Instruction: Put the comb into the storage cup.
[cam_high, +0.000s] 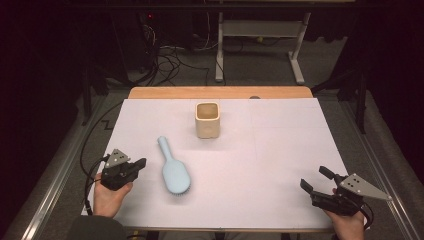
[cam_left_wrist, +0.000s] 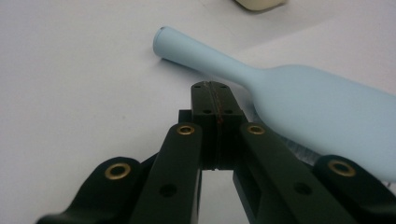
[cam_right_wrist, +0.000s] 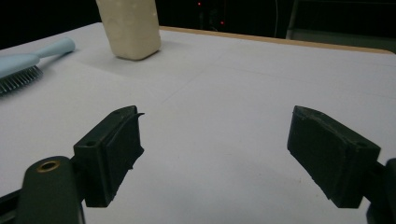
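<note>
A pale blue hairbrush (cam_high: 172, 167) lies bristles down on the white table cover (cam_high: 280, 150), its handle pointing away from me. Behind it stands a cream square cup (cam_high: 207, 120), upright and open at the top. My left gripper (cam_high: 140, 163) sits just left of the brush head, jaws pressed together with nothing between them. In the left gripper view the closed gripper tips (cam_left_wrist: 215, 100) rest close to the hairbrush (cam_left_wrist: 299, 102) neck without holding it. My right gripper (cam_high: 315, 179) hovers at the front right, jaws wide apart and empty. The right gripper view shows the cup (cam_right_wrist: 130, 28) and the brush (cam_right_wrist: 28, 63) far off.
The wooden table edge (cam_high: 220, 92) runs along the back. Beyond it are a metal desk frame (cam_high: 260, 45) and loose cables (cam_high: 170, 62) on the grey floor. Metal rails (cam_high: 55, 170) flank the table on both sides.
</note>
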